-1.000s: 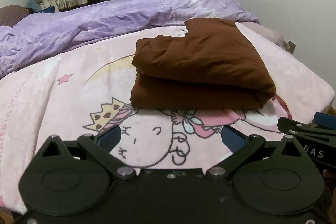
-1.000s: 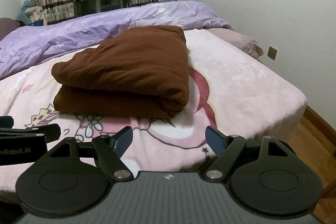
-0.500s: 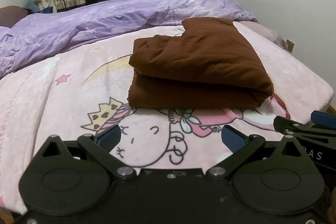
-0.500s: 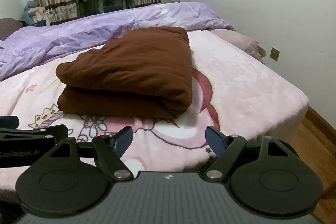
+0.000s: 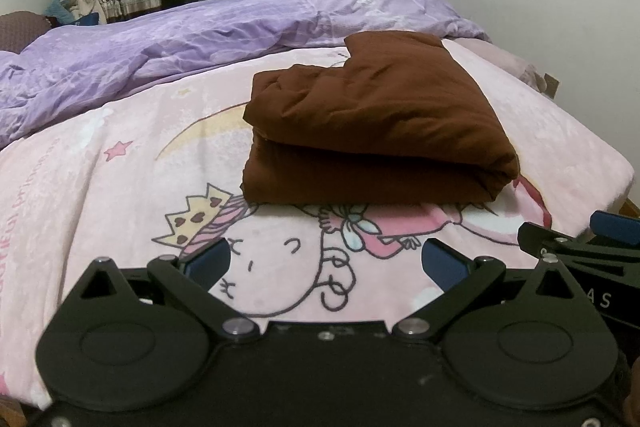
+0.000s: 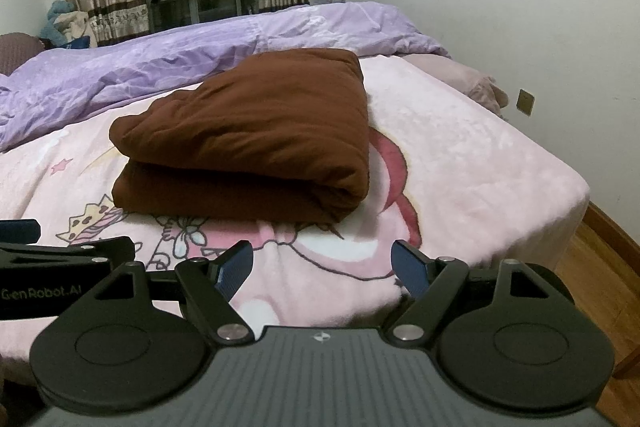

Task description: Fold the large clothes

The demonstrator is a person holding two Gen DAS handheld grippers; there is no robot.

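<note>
Two black hand-held tongs hover side by side over the near edge of a bed, both tilted down toward the mattress. The left gripper [image 5: 326,263] has its blue-padded jaws spread wide with nothing between them, only bedding showing through the gap. The right gripper [image 6: 322,265] is likewise spread wide and grips nothing. Neither touches the cloth.

The large brown garment of thick soft fabric, folded into a flat two-layer bundle [image 5: 372,119], lies in the middle of the pink plush blanket printed with a cartoon princess, crown, moon and stars [image 5: 120,195], well ahead of both tongs. Behind it a crumpled lilac duvet [image 5: 168,47] is heaped across the far half of the bed.

The left camera shows the bundle's open, stacked edges facing the viewer and the right tong's fingers entering at the right border. The right camera shows the bundle's rounded folded side at its right, the bed's corner, the wooden floor [image 6: 592,267] beside it, and the left tong at the left border.

White lettering on the left tong's side, seen by the right camera, reads "GenRobot.AI". On the right tong, seen by the left camera, only the letters "AS" can be read. Faint pink script runs along the blanket's left edge, too blurred to read.
</note>
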